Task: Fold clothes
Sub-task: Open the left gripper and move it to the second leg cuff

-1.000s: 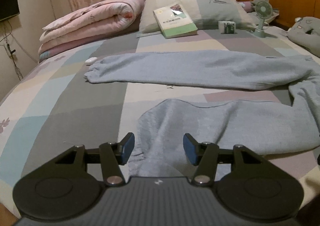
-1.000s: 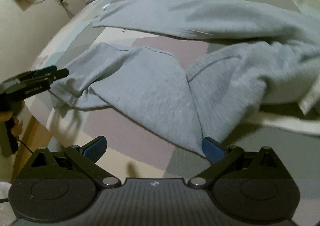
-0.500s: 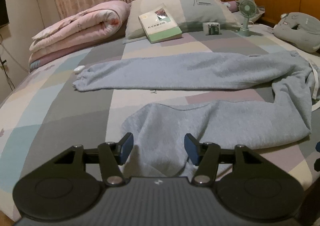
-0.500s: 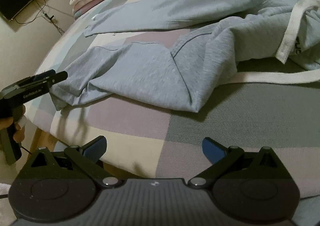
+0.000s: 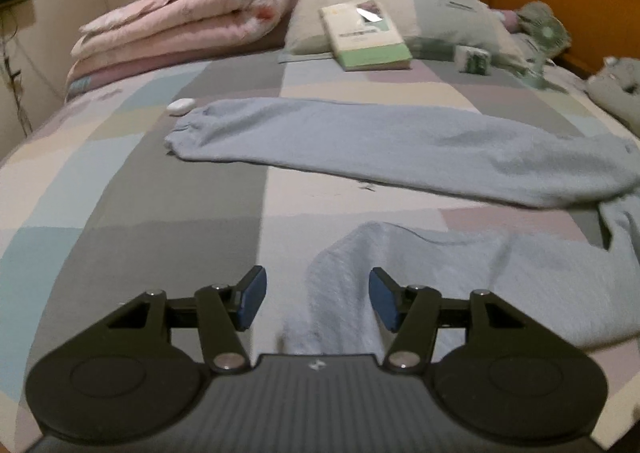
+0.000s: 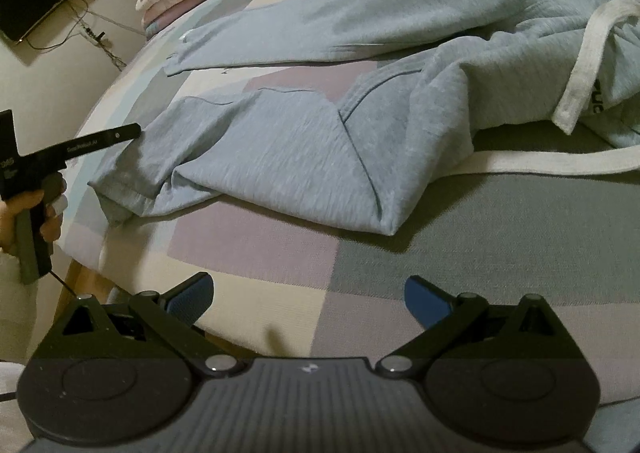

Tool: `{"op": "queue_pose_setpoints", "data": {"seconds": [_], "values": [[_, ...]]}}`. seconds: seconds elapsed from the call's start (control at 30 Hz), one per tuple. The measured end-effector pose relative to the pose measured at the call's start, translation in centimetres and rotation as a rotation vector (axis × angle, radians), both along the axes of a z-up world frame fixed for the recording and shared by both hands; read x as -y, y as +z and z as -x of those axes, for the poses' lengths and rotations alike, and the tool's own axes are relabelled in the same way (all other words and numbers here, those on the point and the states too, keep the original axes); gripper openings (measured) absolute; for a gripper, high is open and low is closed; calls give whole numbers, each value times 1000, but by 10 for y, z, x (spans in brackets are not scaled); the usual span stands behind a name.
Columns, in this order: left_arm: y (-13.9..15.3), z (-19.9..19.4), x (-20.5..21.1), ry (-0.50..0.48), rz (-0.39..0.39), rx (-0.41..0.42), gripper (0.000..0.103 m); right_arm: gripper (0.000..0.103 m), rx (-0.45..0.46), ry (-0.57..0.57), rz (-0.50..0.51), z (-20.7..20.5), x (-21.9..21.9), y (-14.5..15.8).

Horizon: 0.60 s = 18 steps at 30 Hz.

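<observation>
- We see grey trousers [image 6: 320,149] spread on the bed [image 6: 500,237], not folded: the far leg [image 5: 380,137] runs left to right, cuff at the left; the near leg [image 6: 248,157] lies crumpled along the near edge.
- Our left tongs [image 5: 314,299] stand wide, holding nothing, and the near leg's cuff [image 5: 340,293] lies straight ahead between the pads, just past them.
- Our right tongs [image 6: 308,303] also stand wide and empty, over bare bedspread; the near leg's folded corner [image 6: 386,227] lies ahead, apart from them.
- The white waistband [image 6: 584,65] sits bunched at the far right.
- We judge the left tongs nearer the cloth: the leg's long axis runs rightward from its cuff, so a grip there would carry that end along or across this line.
</observation>
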<state>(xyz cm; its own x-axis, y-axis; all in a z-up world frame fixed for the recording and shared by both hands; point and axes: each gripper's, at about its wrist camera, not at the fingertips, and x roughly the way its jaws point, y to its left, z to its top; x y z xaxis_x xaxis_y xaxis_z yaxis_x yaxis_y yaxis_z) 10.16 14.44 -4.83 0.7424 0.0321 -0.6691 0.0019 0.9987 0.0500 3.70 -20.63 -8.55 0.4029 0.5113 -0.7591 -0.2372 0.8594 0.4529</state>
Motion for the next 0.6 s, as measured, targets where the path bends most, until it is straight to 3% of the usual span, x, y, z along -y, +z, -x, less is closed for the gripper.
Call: {"op": "queue_pose_setpoints", "data": {"seconds": [0.2, 0.33, 0.47, 0.53, 0.6], "values": [[0, -2, -32, 60, -6, -13, 56, 103, 12, -17, -1, -5, 3, 7], [-20, 0, -36, 11, 94, -96, 57, 103, 22, -6, 0, -8, -3, 10], [-42, 0, -31, 9, 143, -150, 57, 103, 29, 8, 1, -7, -9, 13], [-47, -2, -28, 11, 151, -157, 59, 103, 32, 16, 2, -6, -12, 15], [-49, -4, -19, -5, 108, -152, 59, 103, 36, 23, 3, -6, -14, 16]]}}
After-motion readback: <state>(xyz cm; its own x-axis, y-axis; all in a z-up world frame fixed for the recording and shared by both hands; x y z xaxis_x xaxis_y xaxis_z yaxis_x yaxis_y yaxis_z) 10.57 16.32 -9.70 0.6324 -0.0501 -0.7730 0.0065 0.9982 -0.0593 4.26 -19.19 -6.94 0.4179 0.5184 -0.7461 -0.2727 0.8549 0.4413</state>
